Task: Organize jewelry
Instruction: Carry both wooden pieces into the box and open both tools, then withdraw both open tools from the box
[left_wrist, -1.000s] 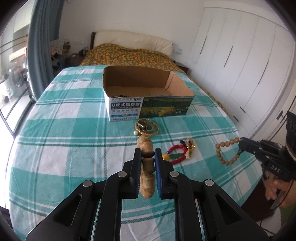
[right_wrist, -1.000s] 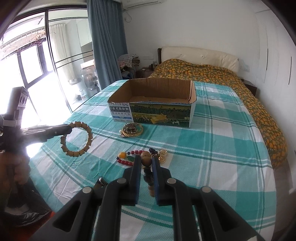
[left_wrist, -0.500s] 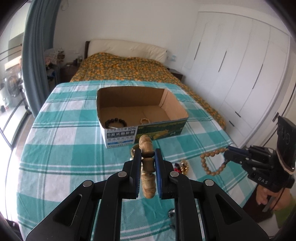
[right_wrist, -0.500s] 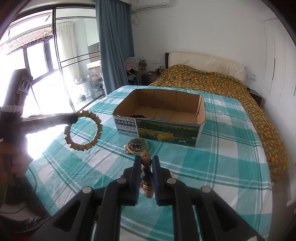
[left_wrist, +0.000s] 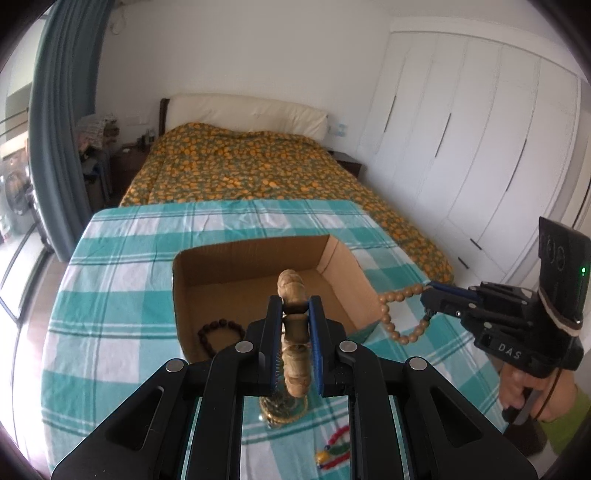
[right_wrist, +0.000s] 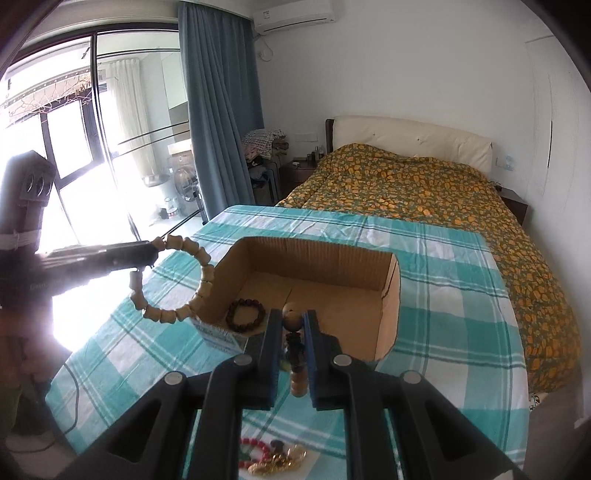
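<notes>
Left gripper (left_wrist: 295, 308) clamps a chunky wooden bracelet (left_wrist: 293, 354) above the cardboard box (left_wrist: 266, 291); right gripper (left_wrist: 430, 295) dangles a beaded bracelet (left_wrist: 397, 314) alongside.

The left gripper (left_wrist: 295, 308) is pinching a wooden bracelet (left_wrist: 293, 354) between its closed jaws. The right gripper (right_wrist: 291, 325) is clamping a beaded bracelet (right_wrist: 297, 380) likewise. Both are being held level, and a hand (left_wrist: 532, 387) is gripping the right handle.
</notes>
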